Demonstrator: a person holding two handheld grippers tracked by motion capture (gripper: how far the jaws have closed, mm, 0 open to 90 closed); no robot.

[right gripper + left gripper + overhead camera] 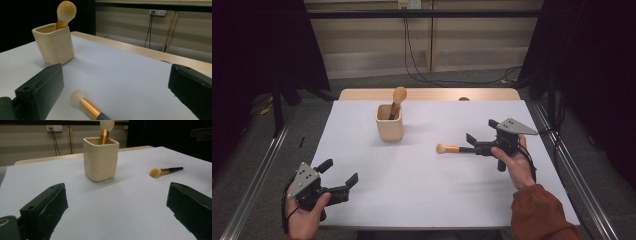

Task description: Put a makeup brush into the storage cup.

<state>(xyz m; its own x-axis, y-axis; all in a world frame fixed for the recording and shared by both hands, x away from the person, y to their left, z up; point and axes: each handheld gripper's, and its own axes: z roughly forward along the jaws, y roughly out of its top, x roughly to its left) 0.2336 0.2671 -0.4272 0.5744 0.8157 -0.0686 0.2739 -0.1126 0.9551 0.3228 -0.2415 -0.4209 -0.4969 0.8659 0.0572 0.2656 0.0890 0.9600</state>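
Gold-ferruled makeup brush (451, 148) lies flat on the white table (412, 195), right of the cream cup (389, 125), long axis running left-right, handle between the spread, empty jaws of the right gripper (476, 143); left gripper (339, 172) released, well apart.
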